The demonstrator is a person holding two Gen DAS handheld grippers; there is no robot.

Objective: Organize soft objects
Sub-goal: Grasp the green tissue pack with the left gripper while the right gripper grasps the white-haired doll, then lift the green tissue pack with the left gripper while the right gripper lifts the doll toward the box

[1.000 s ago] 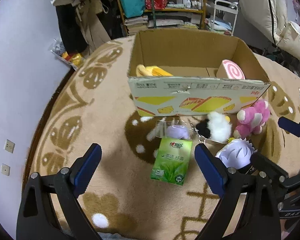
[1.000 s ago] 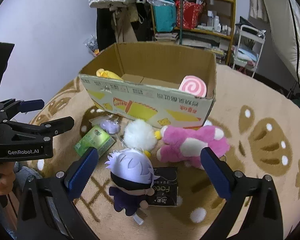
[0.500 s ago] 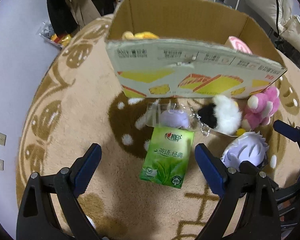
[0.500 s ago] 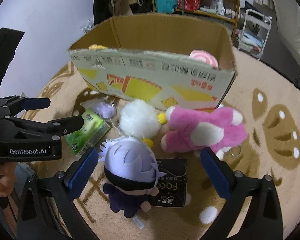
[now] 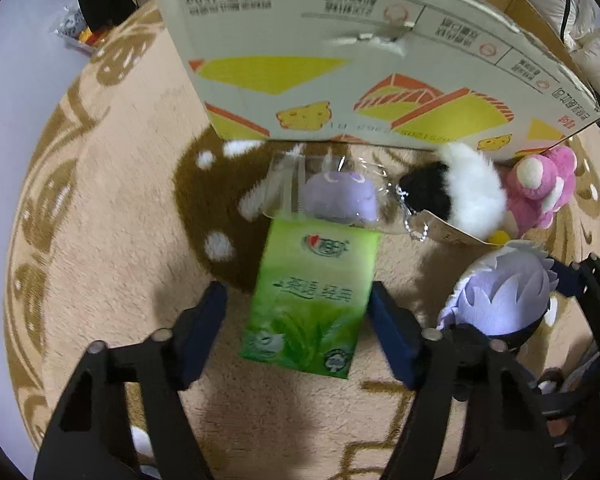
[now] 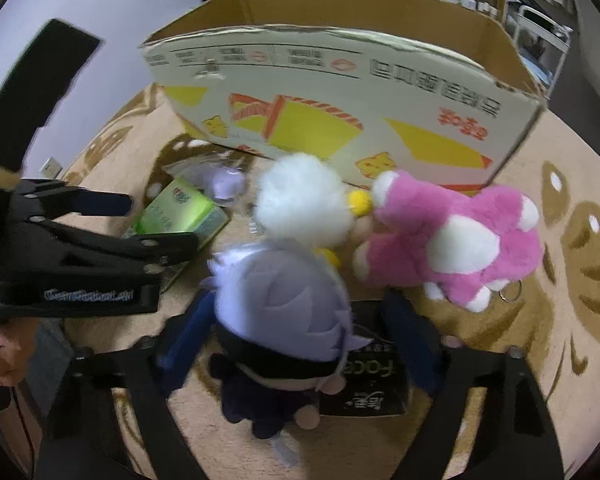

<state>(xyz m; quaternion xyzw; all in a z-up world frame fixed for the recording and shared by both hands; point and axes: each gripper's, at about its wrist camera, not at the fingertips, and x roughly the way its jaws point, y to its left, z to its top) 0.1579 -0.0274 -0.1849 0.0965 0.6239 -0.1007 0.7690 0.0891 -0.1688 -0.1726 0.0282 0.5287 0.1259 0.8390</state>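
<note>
1. The left gripper points down at the carpet; its blue-padded jaws are closing around a flat green soft-pack of tissues. The right pad is at the pack's edge, the left stands a little off it.
2. The right gripper is closing too, its blue pads on either side of a plush doll with spiky lavender hair and a dark navy body; blur hides whether they press yet.
3. The doll lies partly on a glossy black packet.
4. Just beyond lie a fluffy white-and-black pompom toy, a shaggy pink-and-white plush animal and a small lilac plush in clear wrap.
5. All rest on a beige pile carpet with brown motifs, before an open printed cardboard box.
</note>
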